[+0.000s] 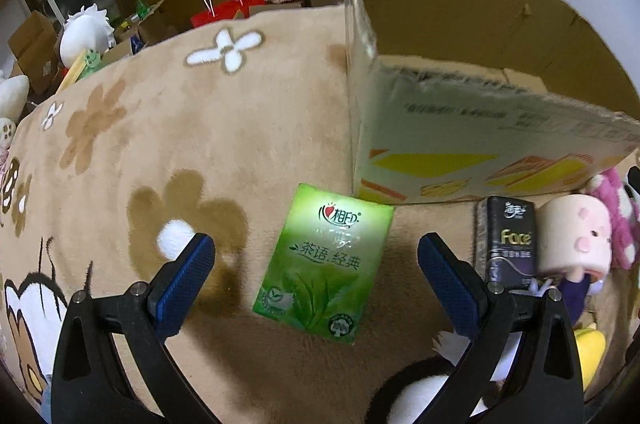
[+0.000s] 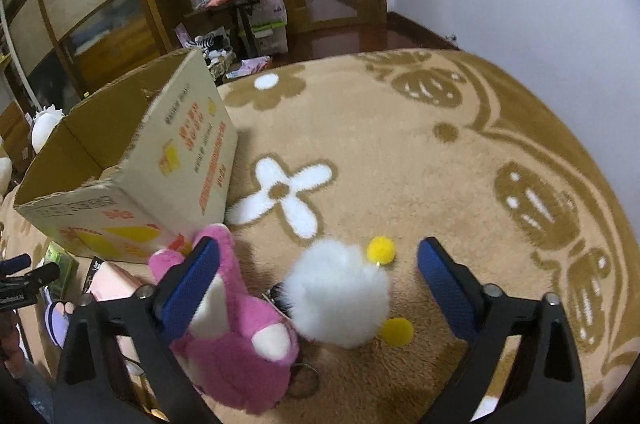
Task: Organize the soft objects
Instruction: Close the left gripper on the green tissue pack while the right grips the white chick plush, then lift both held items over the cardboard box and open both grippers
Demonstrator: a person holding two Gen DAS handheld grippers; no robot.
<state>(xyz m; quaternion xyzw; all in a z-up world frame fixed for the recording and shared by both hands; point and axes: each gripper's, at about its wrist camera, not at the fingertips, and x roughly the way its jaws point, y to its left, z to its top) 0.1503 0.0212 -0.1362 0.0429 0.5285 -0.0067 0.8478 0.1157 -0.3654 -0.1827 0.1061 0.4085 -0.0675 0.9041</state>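
Observation:
In the left wrist view my left gripper [image 1: 316,252] is open above a green tissue pack [image 1: 324,264] lying flat on the tan carpet. A black tissue pack [image 1: 508,240] and a pink pig plush [image 1: 576,240] lie to its right, in front of the open cardboard box [image 1: 460,151]. In the right wrist view my right gripper [image 2: 318,258] is open above a white fluffy plush with yellow pom-poms [image 2: 340,294]. A pink plush [image 2: 240,328] lies under its left finger [image 2: 188,288]. The box [image 2: 132,175] stands at the left.
The flower-patterned carpet [image 2: 440,191] covers the floor. A black-and-white plush [image 1: 420,396] and a yellow plush part [image 1: 588,348] lie low right in the left view. Shelves, bags, boxes and plush toys crowd the room's far side [image 1: 88,35].

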